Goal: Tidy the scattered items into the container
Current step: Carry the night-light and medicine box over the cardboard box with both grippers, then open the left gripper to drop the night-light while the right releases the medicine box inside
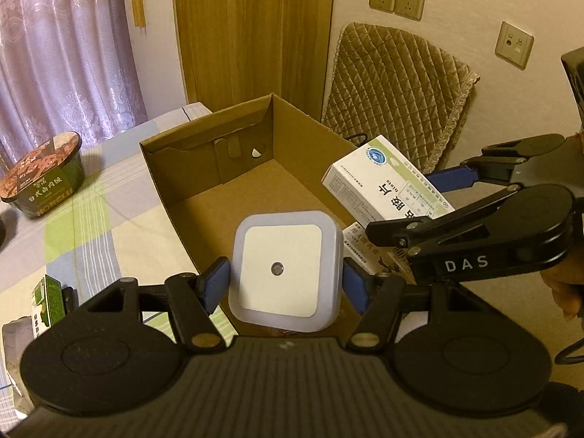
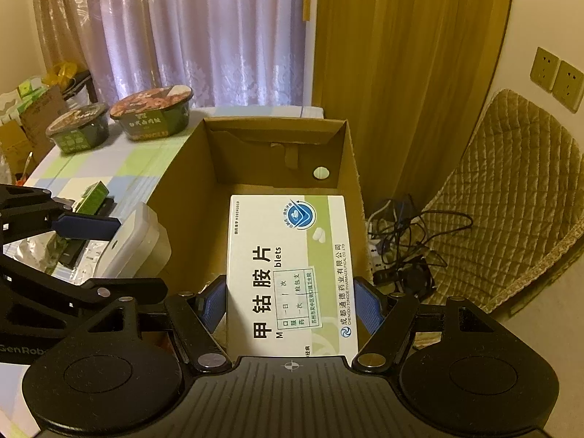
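Note:
An open cardboard box point(image 1: 189, 171) stands on the checked tablecloth. My left gripper point(image 1: 284, 284) is shut on a white square night light point(image 1: 281, 270), held above the box's near edge. My right gripper point(image 2: 290, 303) is shut on a white and green medicine box point(image 2: 292, 273), held flat over the box's point(image 2: 255, 160) inside. In the left wrist view the right gripper point(image 1: 412, 206) and its medicine box point(image 1: 383, 182) hang over the box's right side. From the right wrist, the left gripper point(image 2: 124, 255) with the night light point(image 2: 142, 241) shows at the left.
A printed white pack point(image 1: 365, 252) appears to lie inside the box under the right gripper. Two noodle bowls point(image 2: 153, 113) point(image 2: 78, 129) and a small green carton point(image 2: 93, 197) sit on the table. A quilted chair point(image 2: 511, 200) and tangled cables point(image 2: 401, 248) are to the right.

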Available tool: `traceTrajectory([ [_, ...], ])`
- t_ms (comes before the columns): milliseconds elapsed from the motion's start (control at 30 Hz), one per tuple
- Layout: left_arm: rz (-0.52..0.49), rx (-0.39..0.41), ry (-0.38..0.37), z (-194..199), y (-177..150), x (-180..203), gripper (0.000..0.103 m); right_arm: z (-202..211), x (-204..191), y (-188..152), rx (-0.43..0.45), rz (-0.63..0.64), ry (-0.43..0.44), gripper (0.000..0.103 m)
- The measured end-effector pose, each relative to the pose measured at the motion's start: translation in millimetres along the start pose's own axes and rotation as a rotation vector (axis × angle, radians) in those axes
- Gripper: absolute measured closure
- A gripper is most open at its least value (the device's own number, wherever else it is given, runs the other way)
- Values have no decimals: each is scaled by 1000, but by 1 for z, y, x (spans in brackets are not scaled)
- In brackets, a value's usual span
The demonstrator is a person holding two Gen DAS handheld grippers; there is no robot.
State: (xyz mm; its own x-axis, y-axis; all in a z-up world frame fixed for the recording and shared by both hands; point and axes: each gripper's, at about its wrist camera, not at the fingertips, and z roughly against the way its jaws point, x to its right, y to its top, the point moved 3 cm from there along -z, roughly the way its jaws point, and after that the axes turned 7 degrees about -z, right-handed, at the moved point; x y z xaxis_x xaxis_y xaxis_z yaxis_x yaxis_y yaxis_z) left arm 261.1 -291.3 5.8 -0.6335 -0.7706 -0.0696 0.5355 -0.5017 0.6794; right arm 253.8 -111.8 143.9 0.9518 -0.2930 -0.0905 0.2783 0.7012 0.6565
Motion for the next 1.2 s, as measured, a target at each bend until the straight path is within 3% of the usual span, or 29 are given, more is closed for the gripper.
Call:
traceTrajectory([
  [1200,67,13,30,16,-25,-26,39,-14,-31,11,17,74,-15,29],
])
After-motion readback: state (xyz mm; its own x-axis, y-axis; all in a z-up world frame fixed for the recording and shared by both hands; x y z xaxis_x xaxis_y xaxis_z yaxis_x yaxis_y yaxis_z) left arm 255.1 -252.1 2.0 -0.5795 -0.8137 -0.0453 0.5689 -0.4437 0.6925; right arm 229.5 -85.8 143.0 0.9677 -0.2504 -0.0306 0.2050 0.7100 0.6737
